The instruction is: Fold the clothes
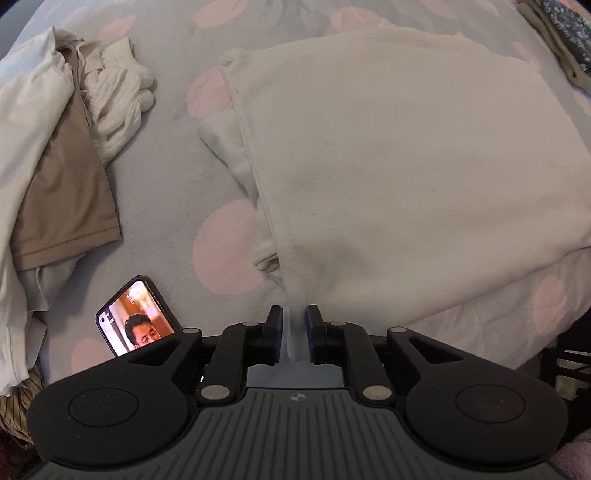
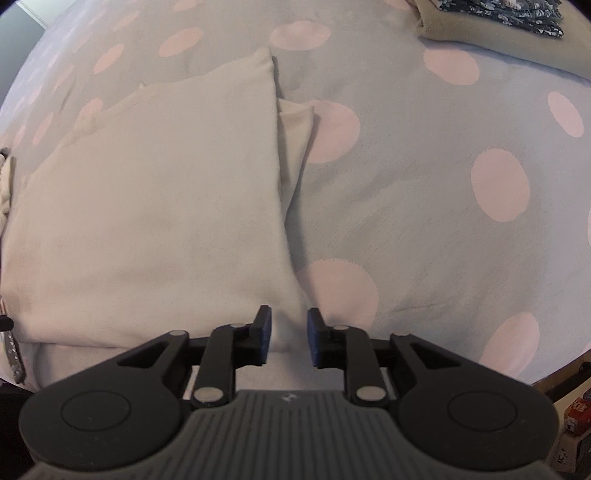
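Bare dotted blanket (image 2: 424, 206) open right of the white garment (image 2: 147, 221), phone (image 1: 138, 317) and heaped clothes (image 1: 55, 155) crowding its left, folded stack (image 2: 498, 26) at far right corner

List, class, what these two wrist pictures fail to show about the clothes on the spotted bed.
- Left wrist view: the lit phone, lower part hidden behind the left gripper.
- Left wrist view: the heap of beige and white clothes, cut off by the left edge.
- Right wrist view: the cream folded garment, near edge hidden by the right gripper; grip unclear.
- Right wrist view: the dark patterned fabric, cut off at the top.
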`<state>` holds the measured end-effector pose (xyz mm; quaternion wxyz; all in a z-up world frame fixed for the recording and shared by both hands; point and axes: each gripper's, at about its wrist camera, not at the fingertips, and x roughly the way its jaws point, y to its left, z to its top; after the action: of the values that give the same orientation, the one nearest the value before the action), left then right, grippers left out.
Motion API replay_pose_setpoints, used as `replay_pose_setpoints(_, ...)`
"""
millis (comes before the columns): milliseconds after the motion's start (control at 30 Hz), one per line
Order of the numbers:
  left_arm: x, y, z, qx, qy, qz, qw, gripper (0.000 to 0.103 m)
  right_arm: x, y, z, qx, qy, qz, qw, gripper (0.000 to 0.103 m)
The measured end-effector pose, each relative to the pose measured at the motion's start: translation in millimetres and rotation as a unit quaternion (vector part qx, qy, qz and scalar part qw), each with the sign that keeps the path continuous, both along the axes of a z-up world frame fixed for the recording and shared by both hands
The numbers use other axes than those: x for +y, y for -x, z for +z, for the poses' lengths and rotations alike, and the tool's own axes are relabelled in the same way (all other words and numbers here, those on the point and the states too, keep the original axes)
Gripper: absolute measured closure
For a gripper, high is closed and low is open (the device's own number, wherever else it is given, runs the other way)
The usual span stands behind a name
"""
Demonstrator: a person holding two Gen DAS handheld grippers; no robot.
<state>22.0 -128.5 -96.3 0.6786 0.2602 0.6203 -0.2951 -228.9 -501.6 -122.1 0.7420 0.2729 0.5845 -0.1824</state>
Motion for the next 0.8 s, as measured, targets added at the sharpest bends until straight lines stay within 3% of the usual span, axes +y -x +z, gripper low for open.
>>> replay_pose_setpoints(100, 2, -4, 23, -0.012, 0.024, 0.002, 0.9996, 0.087, -7, 4, 15, -0.023, -0.004, -0.019, 1.000, 0.075)
replay_pose_setpoints(233, -6, -15, 51, -0.033, 0.056, 0.011, 0.9978, 0.086, -20, 0, 31, -0.056, -0.010, -0.041, 0.998, 0.063)
replay_pose_setpoints(433, -26, -38, 69, -0.076, 0.106, 0.033, 0.9908, 0.086, -35, -21, 46, -0.119, 0.005, -0.072, 0.990, 0.062)
replay_pose_setpoints(600, -28, -51, 67, -0.146, 0.156, 0.069, 0.9744, 0.086, -33, -23, 63, -0.219, 0.096, -0.096, 0.966, 0.062)
replay_pose_setpoints(733, -24, -59, 62, -0.188, 0.195, 0.102, 0.9572, 0.086, -36, -24, 69, -0.250, 0.135, -0.089, 0.955, 0.062)
replay_pose_setpoints(800, -24, -59, 58, -0.206, 0.201, 0.095, 0.9529, 0.086, -39, -25, 69, -0.256, 0.148, -0.091, 0.951, 0.062)
